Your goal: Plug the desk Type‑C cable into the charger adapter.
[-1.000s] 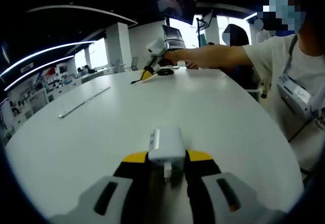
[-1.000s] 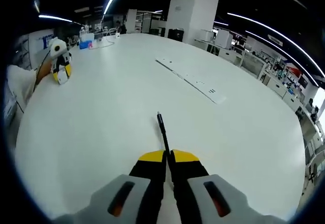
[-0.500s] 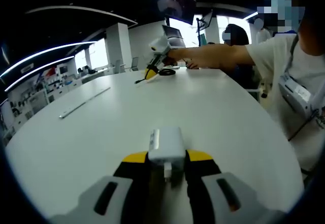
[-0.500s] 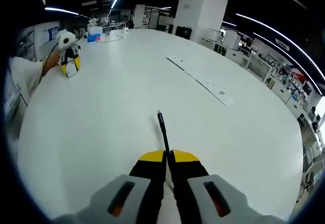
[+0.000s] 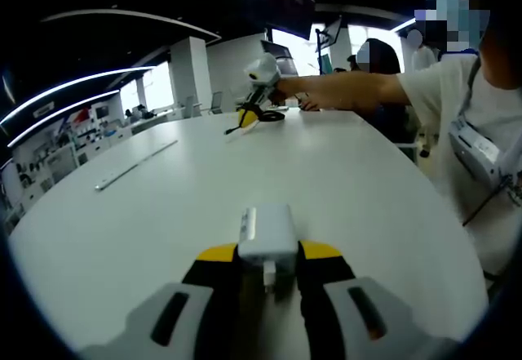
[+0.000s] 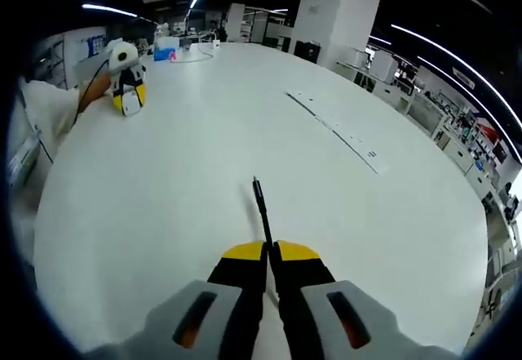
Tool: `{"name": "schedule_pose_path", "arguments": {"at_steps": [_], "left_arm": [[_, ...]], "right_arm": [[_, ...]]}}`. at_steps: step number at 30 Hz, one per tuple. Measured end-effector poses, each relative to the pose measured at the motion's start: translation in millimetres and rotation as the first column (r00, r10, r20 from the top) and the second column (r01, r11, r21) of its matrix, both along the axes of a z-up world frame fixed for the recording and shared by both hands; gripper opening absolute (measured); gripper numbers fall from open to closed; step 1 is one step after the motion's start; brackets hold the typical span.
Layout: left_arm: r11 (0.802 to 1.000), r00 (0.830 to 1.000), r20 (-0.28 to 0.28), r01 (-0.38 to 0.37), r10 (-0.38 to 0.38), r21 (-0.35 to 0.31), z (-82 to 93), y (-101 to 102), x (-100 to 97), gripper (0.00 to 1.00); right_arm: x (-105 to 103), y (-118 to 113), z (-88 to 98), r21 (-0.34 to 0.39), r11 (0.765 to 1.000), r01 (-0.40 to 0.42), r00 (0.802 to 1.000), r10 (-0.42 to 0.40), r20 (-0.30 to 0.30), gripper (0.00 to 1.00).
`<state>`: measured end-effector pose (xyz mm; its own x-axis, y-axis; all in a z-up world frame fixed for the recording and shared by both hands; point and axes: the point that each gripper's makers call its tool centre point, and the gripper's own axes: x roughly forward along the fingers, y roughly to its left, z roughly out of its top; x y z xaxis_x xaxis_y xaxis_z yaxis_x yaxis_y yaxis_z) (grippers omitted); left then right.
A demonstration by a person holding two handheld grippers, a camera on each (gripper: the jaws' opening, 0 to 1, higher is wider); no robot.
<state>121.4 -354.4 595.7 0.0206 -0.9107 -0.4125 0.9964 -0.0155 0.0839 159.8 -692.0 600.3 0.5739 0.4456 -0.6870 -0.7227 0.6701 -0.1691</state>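
**Type-C cable and charger adapter both in hand, far apart**

Type-C cable (image 6: 260, 205) is pinched in the right gripper (image 6: 268, 254), plug poking forward over the white table (image 6: 204, 172). Left gripper (image 5: 268, 266) is clamped on the charger adapter (image 5: 266, 233). Can't really make out the port from here. I'd bring them together slowly, line the plug up square, then push straight in.

cable (image 6: 261, 209) tail hidden between claw halves
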Motion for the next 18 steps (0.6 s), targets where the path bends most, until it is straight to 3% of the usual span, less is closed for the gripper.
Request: {"name": "schedule_pose_path", "arguments": {"at_steps": [18], "left_arm": [[1.000,1.000,0.006,-0.001,0.001,0.001,0.5,-0.4,-2.1,0.26]], "right_arm": [[-26.5,20.6,3.3,0.002,0.998,-0.055,0.998,0.055,0.002,0.03]]}}
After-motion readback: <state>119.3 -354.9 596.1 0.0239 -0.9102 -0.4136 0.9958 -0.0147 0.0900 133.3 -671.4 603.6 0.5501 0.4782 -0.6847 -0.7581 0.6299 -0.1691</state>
